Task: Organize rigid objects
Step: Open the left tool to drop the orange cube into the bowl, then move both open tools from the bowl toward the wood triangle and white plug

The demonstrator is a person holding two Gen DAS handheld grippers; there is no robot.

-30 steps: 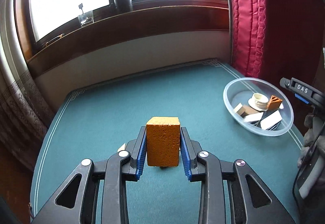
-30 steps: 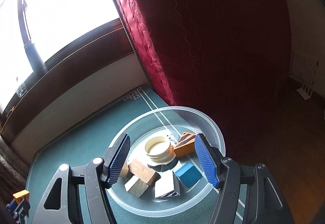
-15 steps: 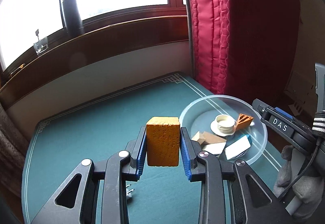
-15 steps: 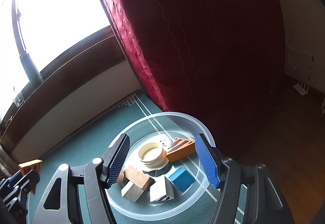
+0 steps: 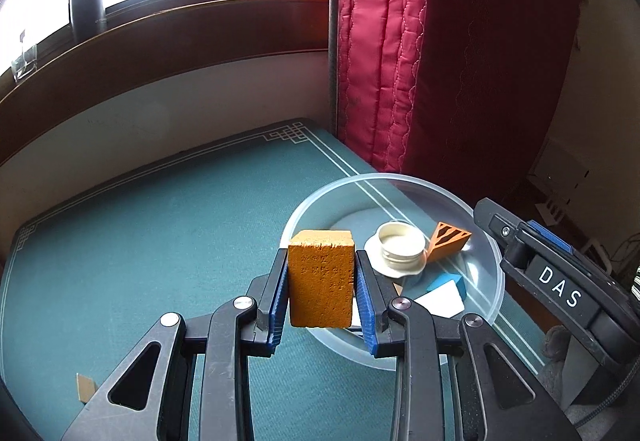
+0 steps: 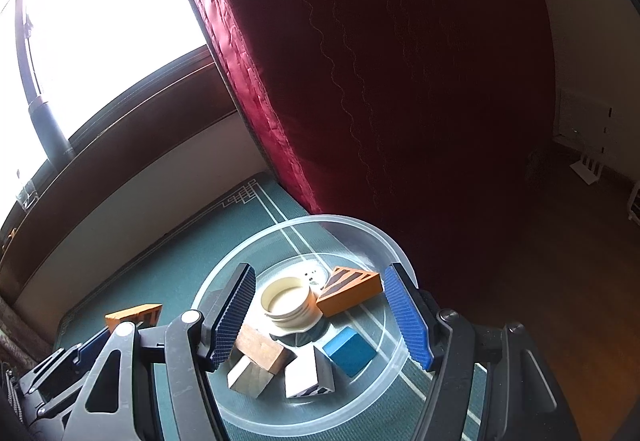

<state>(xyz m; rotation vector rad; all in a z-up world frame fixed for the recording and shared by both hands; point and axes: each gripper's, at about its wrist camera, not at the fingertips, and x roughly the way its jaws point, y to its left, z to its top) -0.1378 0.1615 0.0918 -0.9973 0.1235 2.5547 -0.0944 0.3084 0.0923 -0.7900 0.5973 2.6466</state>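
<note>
We are gripping an orange block [image 5: 321, 277] in our left gripper [image 5: 322, 293] beside the clear bowl [image 6: 384, 241] of blocks; our right gripper [image 6: 320, 313] is hanging open above it.

A green tabletop [image 5: 160, 225] with pale border lines carries a clear plastic bowl [image 5: 490, 261] just beyond the left tool [image 5: 322, 281], and a cardboard scrap [image 5: 86, 387] beside that tool.

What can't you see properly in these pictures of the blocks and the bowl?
- Orange block, left wrist view: its bottom is cut off behind the left hand-held gripper.
- Clear bowl, left wrist view: the near rim and some blocks hide behind the orange block and the fingers.
- Wooden blocks, right wrist view: partly behind the right hand-held gripper.
- Window, right wrist view: glare washes out everything outside.
</note>
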